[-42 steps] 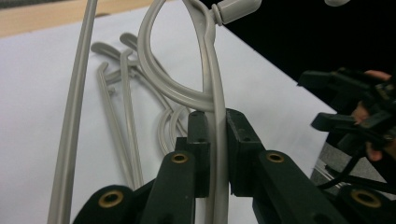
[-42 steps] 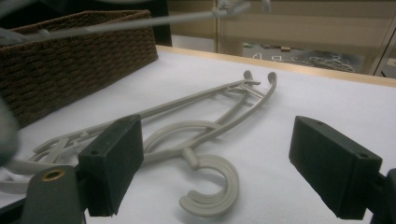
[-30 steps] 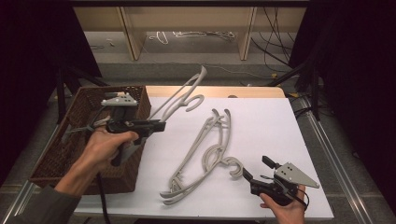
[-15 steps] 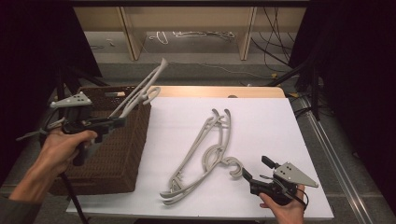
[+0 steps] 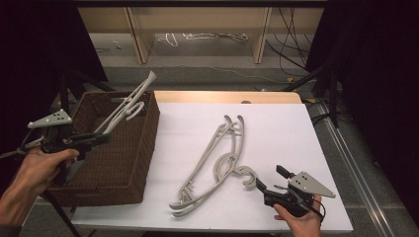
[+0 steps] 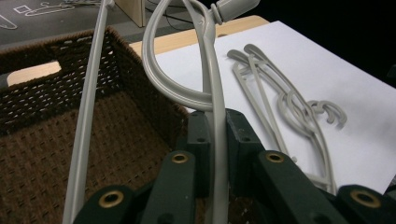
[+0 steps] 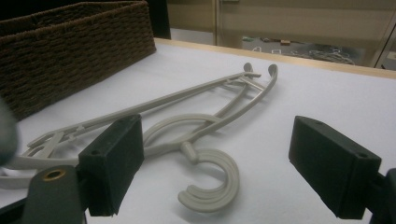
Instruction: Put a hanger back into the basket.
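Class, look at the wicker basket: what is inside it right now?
The left gripper holds a grey hanger over the basket, its lower end dipping inside. The woven floor seen in the left gripper view looks bare; corners behind the jaws are hidden.

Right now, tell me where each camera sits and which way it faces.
High view: fixed above the person's side, looking forward and down at the table; both hands show, left gripper over the basket.
Left gripper view: rides the left gripper, looking along jaws shut on a hanger over the basket.
Right gripper view: rides the right gripper, jaws open, facing the hanger on the table.
Shared: both gripper views show that hanger on the table.
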Demonstrator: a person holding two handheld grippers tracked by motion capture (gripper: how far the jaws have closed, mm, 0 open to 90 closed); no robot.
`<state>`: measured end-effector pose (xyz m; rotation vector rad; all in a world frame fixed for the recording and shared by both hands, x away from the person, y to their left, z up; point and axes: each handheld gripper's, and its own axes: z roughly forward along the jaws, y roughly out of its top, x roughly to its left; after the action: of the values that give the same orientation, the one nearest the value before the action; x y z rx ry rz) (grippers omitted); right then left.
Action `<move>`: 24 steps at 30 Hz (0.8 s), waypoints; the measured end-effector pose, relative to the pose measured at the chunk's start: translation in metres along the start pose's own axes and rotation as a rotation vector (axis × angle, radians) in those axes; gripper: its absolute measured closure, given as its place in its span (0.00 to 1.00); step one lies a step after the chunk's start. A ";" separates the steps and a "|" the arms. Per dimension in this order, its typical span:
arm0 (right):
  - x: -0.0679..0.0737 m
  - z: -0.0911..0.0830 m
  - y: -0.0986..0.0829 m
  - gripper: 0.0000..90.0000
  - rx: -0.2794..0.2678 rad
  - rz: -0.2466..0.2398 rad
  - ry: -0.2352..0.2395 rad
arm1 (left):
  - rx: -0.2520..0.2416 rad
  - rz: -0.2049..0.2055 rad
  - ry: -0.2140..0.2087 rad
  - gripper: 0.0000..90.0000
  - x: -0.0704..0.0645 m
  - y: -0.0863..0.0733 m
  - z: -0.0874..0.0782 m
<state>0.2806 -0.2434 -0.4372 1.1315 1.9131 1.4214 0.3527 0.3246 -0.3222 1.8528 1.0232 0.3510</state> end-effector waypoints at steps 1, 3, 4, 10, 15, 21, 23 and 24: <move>0.000 0.000 0.000 0.21 0.001 -0.001 -0.001 | 0.002 0.000 0.003 0.90 0.002 -0.003 -0.001; 0.000 -0.001 0.000 0.21 0.013 0.001 -0.012 | 0.025 0.003 0.014 0.90 0.005 -0.010 -0.004; 0.000 -0.001 0.000 0.21 0.013 0.002 -0.013 | 0.026 0.001 0.016 0.90 0.008 -0.015 -0.006; 0.000 0.001 -0.001 0.21 0.018 0.001 -0.009 | 0.045 0.002 0.035 0.90 0.017 -0.023 -0.011; -0.001 0.002 -0.002 0.21 0.015 0.001 -0.003 | 0.066 0.017 0.044 0.90 0.025 -0.028 -0.008; -0.002 0.001 -0.001 0.22 0.033 -0.003 -0.012 | 0.097 0.048 0.054 0.90 0.032 -0.031 -0.004; -0.002 0.001 -0.001 0.22 0.036 -0.004 -0.012 | 0.104 0.055 0.052 0.90 0.033 -0.031 -0.004; -0.001 0.003 -0.002 0.22 0.010 0.003 -0.003 | 0.113 0.062 0.043 0.90 0.035 -0.031 -0.003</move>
<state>0.2830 -0.2429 -0.4407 1.1413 1.9192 1.4123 0.3573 0.3594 -0.3531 1.9891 1.0348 0.3774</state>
